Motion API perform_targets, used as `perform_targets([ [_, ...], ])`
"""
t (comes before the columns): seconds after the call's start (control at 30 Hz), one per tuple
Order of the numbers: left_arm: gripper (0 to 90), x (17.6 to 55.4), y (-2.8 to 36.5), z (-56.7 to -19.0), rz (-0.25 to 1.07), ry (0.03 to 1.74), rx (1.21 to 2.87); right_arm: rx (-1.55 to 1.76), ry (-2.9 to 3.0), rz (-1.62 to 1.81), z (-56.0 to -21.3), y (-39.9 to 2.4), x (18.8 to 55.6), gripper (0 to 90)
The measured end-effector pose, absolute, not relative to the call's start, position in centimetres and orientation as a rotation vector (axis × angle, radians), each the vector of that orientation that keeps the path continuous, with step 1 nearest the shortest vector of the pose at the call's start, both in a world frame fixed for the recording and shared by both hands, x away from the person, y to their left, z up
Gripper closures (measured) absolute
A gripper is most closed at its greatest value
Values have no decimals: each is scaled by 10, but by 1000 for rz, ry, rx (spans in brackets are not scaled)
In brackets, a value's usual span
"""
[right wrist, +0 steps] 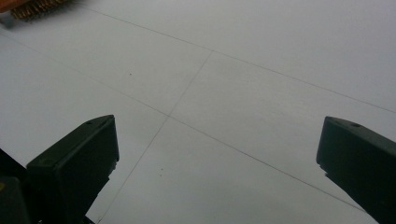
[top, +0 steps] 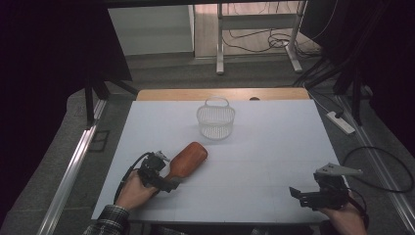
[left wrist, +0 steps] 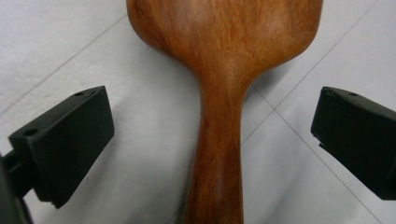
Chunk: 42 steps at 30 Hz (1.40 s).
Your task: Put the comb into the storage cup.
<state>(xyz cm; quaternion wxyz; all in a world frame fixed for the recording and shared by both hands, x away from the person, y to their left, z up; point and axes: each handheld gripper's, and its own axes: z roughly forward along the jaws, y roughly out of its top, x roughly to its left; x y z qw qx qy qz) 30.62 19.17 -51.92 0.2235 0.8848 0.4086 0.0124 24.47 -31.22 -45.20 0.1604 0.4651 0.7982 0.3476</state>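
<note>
Left gripper view: wooden brush (left wrist: 224, 93) lay on white surface (left wrist: 70, 56), handle between wide-spread fingers (left wrist: 65, 140), untouched either side, long axis straight ahead. High view: left gripper (top: 164, 177) at handle end; right gripper (top: 306, 195) well apart, fingers wide, empty.

Dim room: grey floor (top: 58, 147), black curtains (top: 49, 44) either side, white desk frame (top: 254, 19) with cables behind
</note>
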Motion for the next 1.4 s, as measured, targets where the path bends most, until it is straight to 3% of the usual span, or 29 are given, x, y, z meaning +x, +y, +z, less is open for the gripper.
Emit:
perform_targets([
  [0.23,4,305,191,-518,29,1134,2443,1325,2281,991,-452,-312,244,0],
  [0.63,494,303,191,-515,73,1121,2461,1321,2283,983,-452,-311,244,0],
  [0.97,681,303,189,-516,65,1095,2479,1320,2286,976,-452,-311,244,0],
  [1.4,712,304,189,-514,48,1087,2471,1322,2288,968,-452,-310,245,0],
])
